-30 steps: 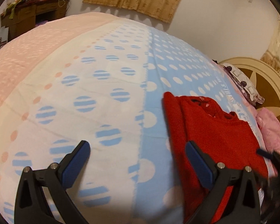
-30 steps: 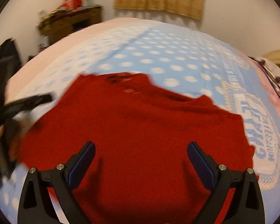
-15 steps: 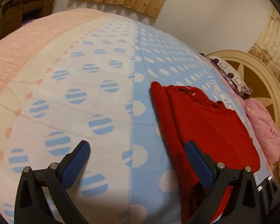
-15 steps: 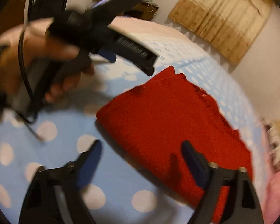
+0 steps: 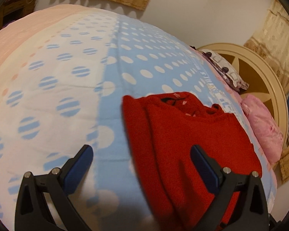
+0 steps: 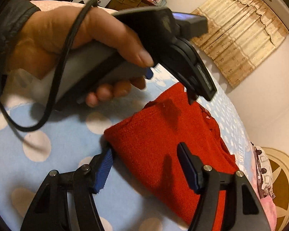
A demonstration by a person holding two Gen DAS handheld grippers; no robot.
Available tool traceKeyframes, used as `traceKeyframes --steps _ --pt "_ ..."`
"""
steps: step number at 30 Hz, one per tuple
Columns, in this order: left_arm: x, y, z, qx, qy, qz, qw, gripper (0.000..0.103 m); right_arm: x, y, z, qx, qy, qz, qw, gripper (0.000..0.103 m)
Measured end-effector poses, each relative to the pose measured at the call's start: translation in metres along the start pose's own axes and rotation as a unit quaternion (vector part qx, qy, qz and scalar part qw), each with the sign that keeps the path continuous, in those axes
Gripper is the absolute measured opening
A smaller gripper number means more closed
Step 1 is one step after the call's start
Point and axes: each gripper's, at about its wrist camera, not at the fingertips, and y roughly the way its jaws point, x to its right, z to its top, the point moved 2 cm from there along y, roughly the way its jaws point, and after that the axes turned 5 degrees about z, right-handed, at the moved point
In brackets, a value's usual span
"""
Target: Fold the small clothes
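Red sweater (image 5: pixel 192 138) lies folded lengthwise on the bed (image 5: pixel 71 88), on the blue polka-dot half of the cover, neckline toward the far end, near the pink pillow (image 5: pixel 264 127) and the round headboard (image 5: pixel 260 71).

Left hand-held gripper (image 5: pixel 141 165): jaws spread wide, nothing pinched. Its left pad hangs over bare cover, its right pad over the sweater's near half. Compared with one second ago the sweater sits more centrally and larger in the left wrist view, and the dresser at top left has nearly slid out of frame.

Right hand-held gripper (image 6: pixel 144 165): jaws closing, the sweater's near corner between them. The left pad (image 6: pixel 104 171) is at the folded edge where it meets the cover; the right pad stands over the top of the cloth. Whether either pad already presses the fabric is hard to judge at this angle; it looks like contact on the left only, so not yet a grip.

Change in the right wrist view: one second ago the sweater filled the frame square-on with the jaws at full spread; now it runs diagonally and the jaws are narrower. The person's left hand (image 6: pixel 71 44) with its dark sleeve (image 6: pixel 7 30) and trailing cable (image 6: pixel 54 88), a blur half a second ago, is sharp and fills the upper left, its gripper tips over the sweater's far end.
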Motion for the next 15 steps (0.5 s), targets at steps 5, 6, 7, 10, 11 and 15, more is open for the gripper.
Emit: traceKeyframes --steps 5,6,7,10,11,15 --pt "-0.002 0.007 0.006 -0.002 -0.01 -0.016 0.9998 0.078 -0.003 0.001 0.002 0.001 0.005 0.014 1.0 0.049" --pt "-0.005 0.008 0.007 -0.004 -0.021 -0.024 0.9995 0.07 -0.005 0.001 0.001 0.0 0.003 0.017 1.0 0.044" --pt "-0.009 0.009 0.008 -0.004 -0.032 -0.033 0.9989 0.066 -0.006 0.002 0.001 -0.001 0.001 0.018 1.0 0.04" --pt "-0.021 0.012 0.009 -0.013 -0.07 -0.058 0.9958 0.034 -0.008 0.0 0.001 -0.001 0.0 0.018 1.0 0.033" --pt "-0.022 0.014 0.009 -0.024 -0.079 -0.074 0.9938 0.012 -0.007 0.0 0.001 0.0 0.004 0.019 1.0 0.026" --pt "-0.019 0.012 0.007 -0.018 -0.078 -0.084 0.9932 0.011 -0.001 -0.007 0.001 0.008 0.02 0.028 0.999 0.02"
